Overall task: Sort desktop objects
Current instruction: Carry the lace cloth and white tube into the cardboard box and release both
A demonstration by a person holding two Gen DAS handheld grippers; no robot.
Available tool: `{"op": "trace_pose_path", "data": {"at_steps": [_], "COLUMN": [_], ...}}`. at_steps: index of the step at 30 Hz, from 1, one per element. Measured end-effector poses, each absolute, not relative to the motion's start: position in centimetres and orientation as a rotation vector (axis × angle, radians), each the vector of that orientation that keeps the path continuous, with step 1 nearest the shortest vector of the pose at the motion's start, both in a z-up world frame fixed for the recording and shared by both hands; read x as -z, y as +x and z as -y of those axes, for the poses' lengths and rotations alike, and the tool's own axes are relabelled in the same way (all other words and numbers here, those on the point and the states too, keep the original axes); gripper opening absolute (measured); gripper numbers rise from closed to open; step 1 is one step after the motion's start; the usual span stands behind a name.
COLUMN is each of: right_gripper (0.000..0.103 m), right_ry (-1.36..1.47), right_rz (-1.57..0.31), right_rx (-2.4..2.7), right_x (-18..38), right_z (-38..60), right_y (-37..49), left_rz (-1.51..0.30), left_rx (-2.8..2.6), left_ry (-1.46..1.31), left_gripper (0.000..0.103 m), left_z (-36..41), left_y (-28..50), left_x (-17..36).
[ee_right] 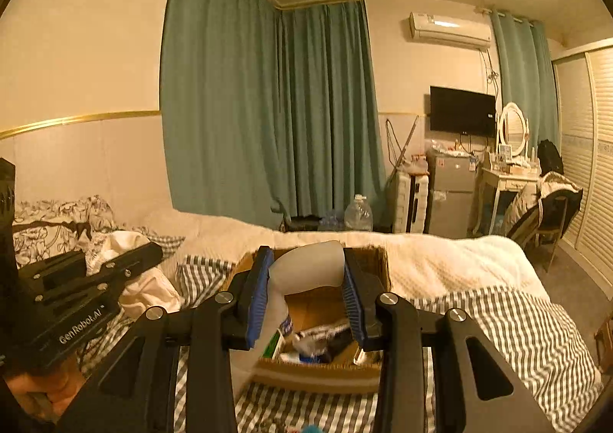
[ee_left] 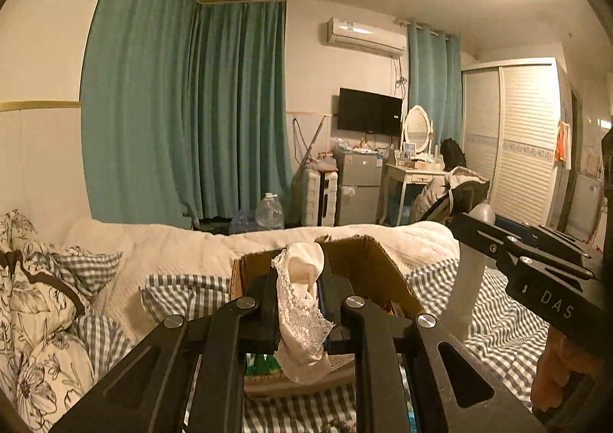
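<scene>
Left gripper [ee_left: 302, 303] clamps our cream lace-trimmed fabric piece [ee_left: 302, 314]; right gripper [ee_right: 306, 291], part open, grips our translucent white plastic bottle [ee_right: 306, 268]. Both above open brown cardboard box [ee_right: 325, 364] on striped bedsheet [ee_right: 517, 325]. Next, we judge: pick destinations, lower, release.

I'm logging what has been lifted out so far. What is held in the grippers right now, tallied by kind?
Lace-trimmed cream cloth, clamped in the left gripper: 1
Translucent white plastic bottle, clamped in the right gripper: 1
Total held: 2
Both hang above the open cardboard box on the bed.
</scene>
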State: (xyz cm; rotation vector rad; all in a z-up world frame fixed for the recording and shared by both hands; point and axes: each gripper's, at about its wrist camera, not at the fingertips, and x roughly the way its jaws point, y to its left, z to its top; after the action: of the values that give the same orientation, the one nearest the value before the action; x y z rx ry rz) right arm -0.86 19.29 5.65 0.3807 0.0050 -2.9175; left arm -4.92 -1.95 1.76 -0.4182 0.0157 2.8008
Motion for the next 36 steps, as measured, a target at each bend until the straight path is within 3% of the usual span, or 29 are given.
{"op": "trace_pose_path", "data": {"at_steps": [20, 36], "right_gripper": [0.035, 0.036], "right_ry": [0.354, 0.717], "right_rz": [-0.059, -0.091], "right_rx": [2.945, 2.885], "right_x": [-5.0, 4.3], "right_z": [-20.4, -21.0], "right_y": [-10.0, -19.0], "left_rz": [-0.063, -0.145], "left_rx": [-2.848, -2.822], "left_ry": [-0.438, -0.754], "left_gripper": [0.014, 0.014], "left_z": [-0.4, -2.0], "left_y": [-13.9, -22.2], "left_x": [-0.3, 8.7]}}
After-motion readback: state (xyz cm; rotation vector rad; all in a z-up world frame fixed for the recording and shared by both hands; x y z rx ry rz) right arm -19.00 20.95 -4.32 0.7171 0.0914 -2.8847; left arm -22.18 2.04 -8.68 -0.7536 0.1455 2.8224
